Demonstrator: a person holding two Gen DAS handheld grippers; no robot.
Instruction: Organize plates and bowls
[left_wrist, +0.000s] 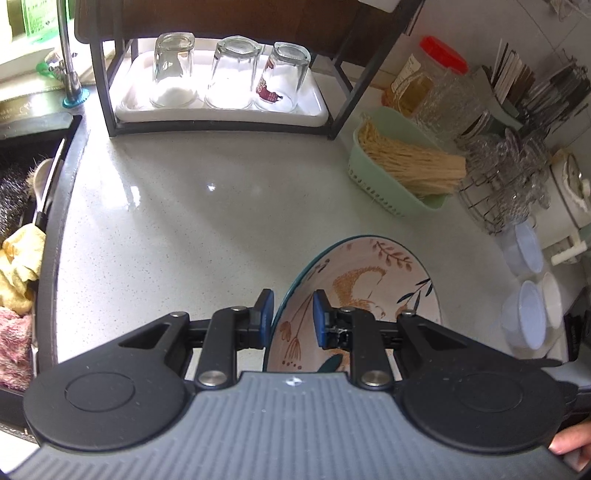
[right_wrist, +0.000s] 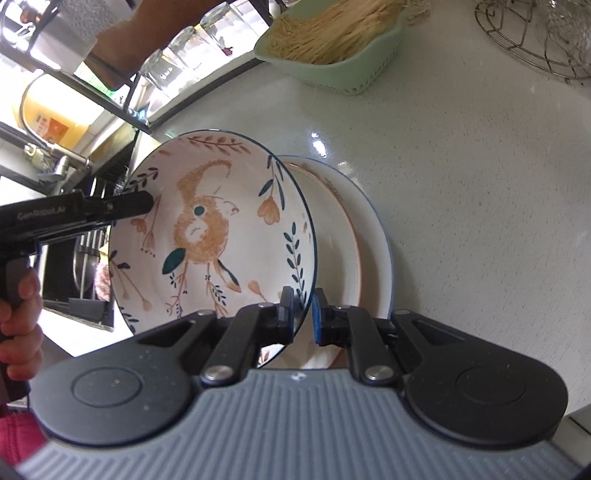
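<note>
Left wrist view: the left gripper (left_wrist: 293, 317) sits at the lower centre of the frame, its blue pads set either side of the rim of the bird-patterned bowl (left_wrist: 369, 291), which stands tilted on edge over the pale countertop (left_wrist: 207, 206); whether the pads actually press the rim cannot be told here. At the top of the frame three upturned glasses (left_wrist: 232, 74) stand on a white tray (left_wrist: 221, 114) inside a dark rack, and a green basket (left_wrist: 391, 184) of dry noodles lies at the right. In the right wrist view the right gripper (right_wrist: 303, 314) straddles the same bowl's near rim at lower centre, fingers narrow around it, with a slight gap showing on the right side. Behind the bowl, right of centre, a white plate (right_wrist: 376, 236) and a shallower dish nested in it rest on the counter.
</note>
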